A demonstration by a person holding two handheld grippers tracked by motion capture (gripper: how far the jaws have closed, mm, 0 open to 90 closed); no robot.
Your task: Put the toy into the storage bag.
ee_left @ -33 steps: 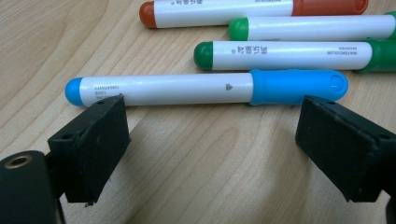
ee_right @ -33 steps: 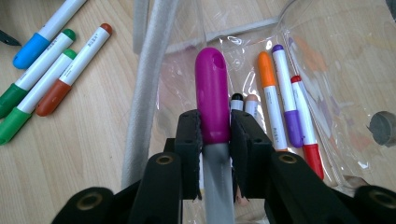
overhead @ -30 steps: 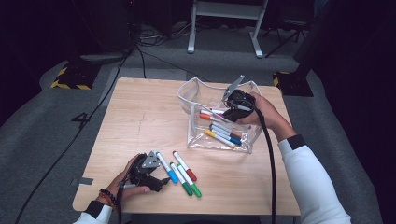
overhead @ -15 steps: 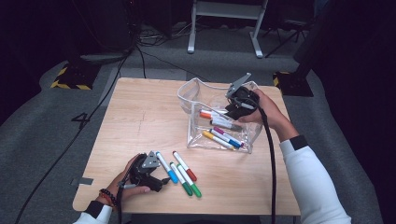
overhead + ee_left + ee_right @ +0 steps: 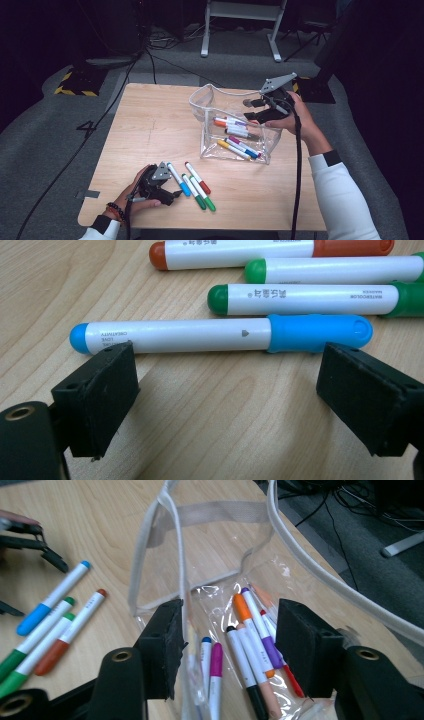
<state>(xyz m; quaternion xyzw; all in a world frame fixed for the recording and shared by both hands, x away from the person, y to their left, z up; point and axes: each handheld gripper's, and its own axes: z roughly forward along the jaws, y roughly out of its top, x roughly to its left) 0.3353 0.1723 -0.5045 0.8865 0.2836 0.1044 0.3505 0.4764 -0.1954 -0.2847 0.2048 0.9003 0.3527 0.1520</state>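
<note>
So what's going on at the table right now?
A person is packing felt-tip markers into a clear plastic pouch on the wooden table. The right gripper hovers at the pouch's open top, its fingers having just been opening with nothing between them; several markers already lie inside. The left gripper sits open beside the blue-capped marker, with two green markers and a red one next to it waiting.
</note>
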